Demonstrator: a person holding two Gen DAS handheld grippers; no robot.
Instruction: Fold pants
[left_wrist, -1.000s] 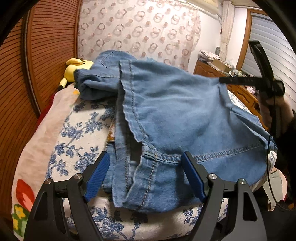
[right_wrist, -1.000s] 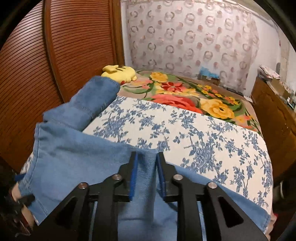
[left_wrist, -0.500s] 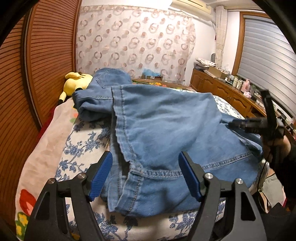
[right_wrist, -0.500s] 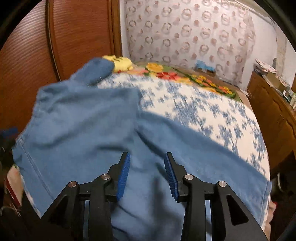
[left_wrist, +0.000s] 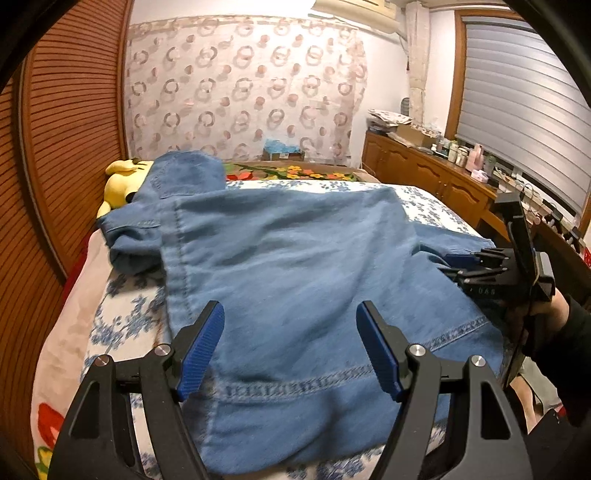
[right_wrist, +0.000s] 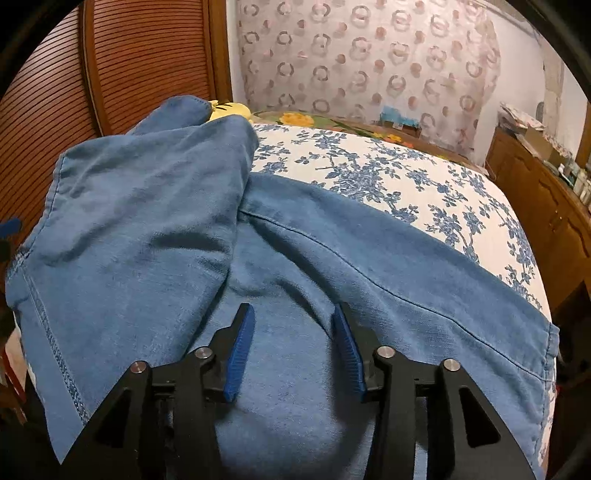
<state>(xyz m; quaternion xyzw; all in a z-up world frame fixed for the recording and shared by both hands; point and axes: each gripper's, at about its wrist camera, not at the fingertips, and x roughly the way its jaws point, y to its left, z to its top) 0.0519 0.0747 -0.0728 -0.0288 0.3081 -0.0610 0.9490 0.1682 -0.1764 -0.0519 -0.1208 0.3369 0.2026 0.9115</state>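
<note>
Left wrist view: blue denim pants (left_wrist: 295, 266) lie folded over on the floral bedspread (left_wrist: 122, 314); stitched hem edge runs just beyond the left gripper (left_wrist: 290, 347), jaws spread wide, nothing pinched; right gripper (left_wrist: 458, 264) sits at the fabric's right edge, a hand (left_wrist: 546, 310) behind it. Right wrist view: right gripper (right_wrist: 291, 347) jaws have just been opening, pads apart, released, denim below them but not clamped; folded flap's edge lies left of the fingers; bare bedspread beyond the far seam; wooden slatted wall (right_wrist: 140, 55) close on the left, yellow plush (left_wrist: 122, 181) at the far corner.
</note>
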